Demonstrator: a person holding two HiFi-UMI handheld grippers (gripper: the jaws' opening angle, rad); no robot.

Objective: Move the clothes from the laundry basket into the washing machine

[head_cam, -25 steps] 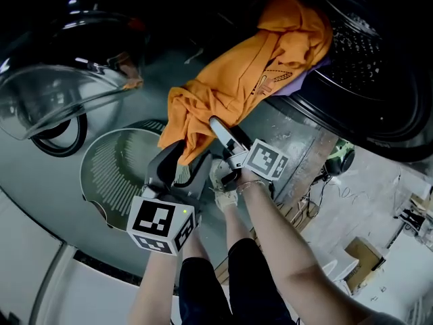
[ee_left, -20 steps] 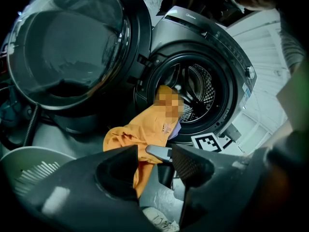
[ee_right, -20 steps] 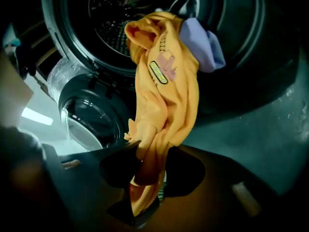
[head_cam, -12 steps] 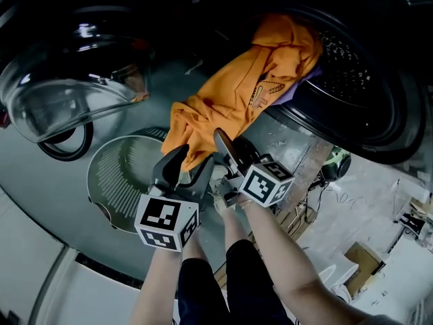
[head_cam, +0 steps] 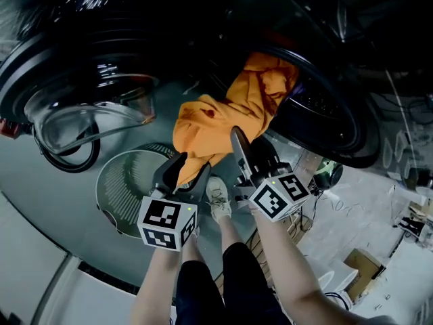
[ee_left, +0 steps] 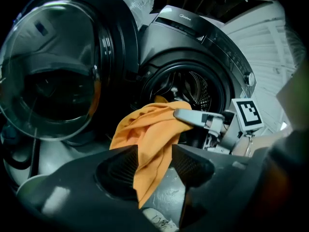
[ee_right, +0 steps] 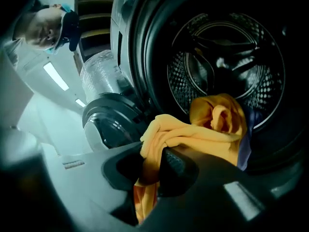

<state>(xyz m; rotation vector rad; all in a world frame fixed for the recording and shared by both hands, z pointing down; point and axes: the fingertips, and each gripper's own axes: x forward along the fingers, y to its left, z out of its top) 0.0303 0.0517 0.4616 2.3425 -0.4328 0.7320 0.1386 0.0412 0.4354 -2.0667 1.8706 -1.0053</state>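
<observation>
Orange garment (head_cam: 223,114) spilling out of the washing machine (head_cam: 328,124) drum mouth over its front rim, lower end pinched in the left gripper (head_cam: 184,171), right gripper (head_cam: 247,144) jaws just closed on a fold beside it, laundry basket (head_cam: 125,185) below, glass door (head_cam: 88,114) swung open

The right gripper (ee_right: 150,164), jaws just closed, pinches the orange cloth (ee_right: 193,132), which trails toward two o'clock into the drum (ee_right: 227,52).

Garment (head_cam: 220,117) half inside the washing machine drum (head_cam: 318,110); open door (head_cam: 88,114) to its left, laundry basket (head_cam: 122,185) below the door.
</observation>
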